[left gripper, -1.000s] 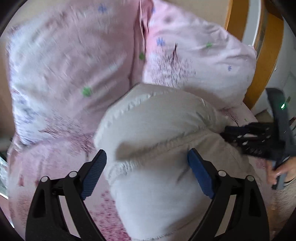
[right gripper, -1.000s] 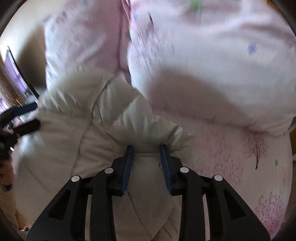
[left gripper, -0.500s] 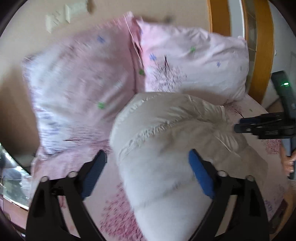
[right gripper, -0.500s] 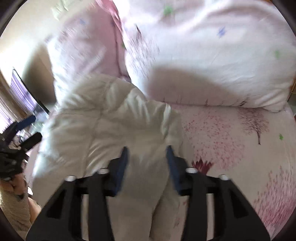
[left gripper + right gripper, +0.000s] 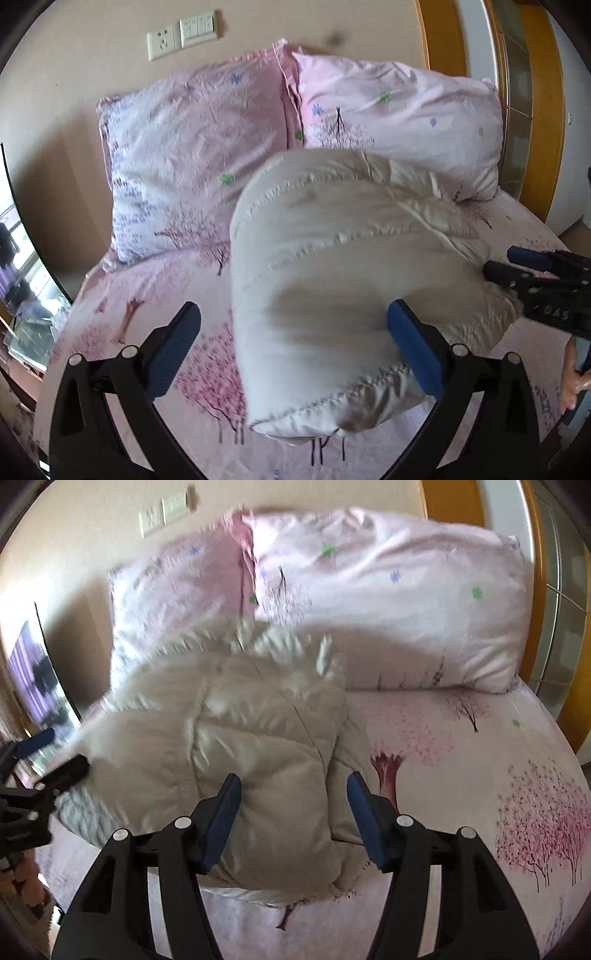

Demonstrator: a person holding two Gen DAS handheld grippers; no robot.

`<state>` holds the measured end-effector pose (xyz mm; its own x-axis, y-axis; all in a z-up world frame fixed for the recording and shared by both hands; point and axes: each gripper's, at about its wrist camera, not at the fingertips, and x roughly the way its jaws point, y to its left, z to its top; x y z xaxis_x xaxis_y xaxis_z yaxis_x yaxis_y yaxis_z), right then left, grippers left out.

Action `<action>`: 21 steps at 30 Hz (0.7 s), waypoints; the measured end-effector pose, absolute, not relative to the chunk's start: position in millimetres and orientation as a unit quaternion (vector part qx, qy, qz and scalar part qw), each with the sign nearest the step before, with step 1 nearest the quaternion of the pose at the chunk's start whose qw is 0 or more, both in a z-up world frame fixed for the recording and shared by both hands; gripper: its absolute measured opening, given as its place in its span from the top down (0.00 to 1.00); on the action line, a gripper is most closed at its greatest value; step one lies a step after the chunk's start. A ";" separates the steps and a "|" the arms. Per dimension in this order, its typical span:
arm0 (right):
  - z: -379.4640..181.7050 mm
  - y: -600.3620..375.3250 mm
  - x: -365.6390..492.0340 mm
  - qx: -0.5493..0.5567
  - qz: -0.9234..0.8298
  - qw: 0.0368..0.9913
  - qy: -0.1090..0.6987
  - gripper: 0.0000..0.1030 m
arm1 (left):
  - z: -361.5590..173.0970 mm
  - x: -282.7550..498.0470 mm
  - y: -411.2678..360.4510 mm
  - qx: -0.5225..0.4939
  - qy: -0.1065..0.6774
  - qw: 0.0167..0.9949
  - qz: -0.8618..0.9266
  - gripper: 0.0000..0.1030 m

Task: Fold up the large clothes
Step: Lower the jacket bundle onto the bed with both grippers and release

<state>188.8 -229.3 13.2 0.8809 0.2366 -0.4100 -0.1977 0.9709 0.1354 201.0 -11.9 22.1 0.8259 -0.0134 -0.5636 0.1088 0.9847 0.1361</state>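
Note:
A cream quilted puffy jacket (image 5: 332, 240) lies bundled on the pink bed sheet (image 5: 147, 295). In the left wrist view my left gripper (image 5: 291, 308) stands wide open around the jacket's near end; the left pad is clear of the cloth, the right pad is beside it. My right gripper (image 5: 517, 266) reaches in from the right edge. In the right wrist view the jacket (image 5: 240, 738) is blurred, and my right gripper (image 5: 293, 777) is open just above its near fold, pressing nothing. My left gripper (image 5: 48, 753) shows at the left edge.
Two pink flowered pillows (image 5: 192, 147) (image 5: 399, 122) lean on the wall behind the jacket. Wall sockets (image 5: 181, 33) sit above them. A wooden frame (image 5: 439, 37) stands at the back right. A hand (image 5: 570, 373) shows at the right edge. Bare sheet (image 5: 461, 757) lies right of the jacket.
Both grippers have drawn back from the pillows, so more bed and wall show. The right gripper, shut on a jacket fold before, has opened and let it go. The left jaws widened slightly.

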 end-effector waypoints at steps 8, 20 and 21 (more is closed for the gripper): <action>-25.7 -237.5 224.4 0.057 0.095 0.950 0.292 0.40 | -4.3 217.7 -20.8 0.060 0.336 0.938 -0.063 0.02; -36.3 -253.3 235.3 0.097 0.084 0.944 0.303 0.21 | -17.0 215.0 -28.5 0.075 0.310 0.947 -0.032 0.02; -34.6 -254.2 232.6 0.098 0.082 0.945 0.300 0.21 | -16.3 214.0 -27.2 0.071 0.307 0.949 -0.032 0.02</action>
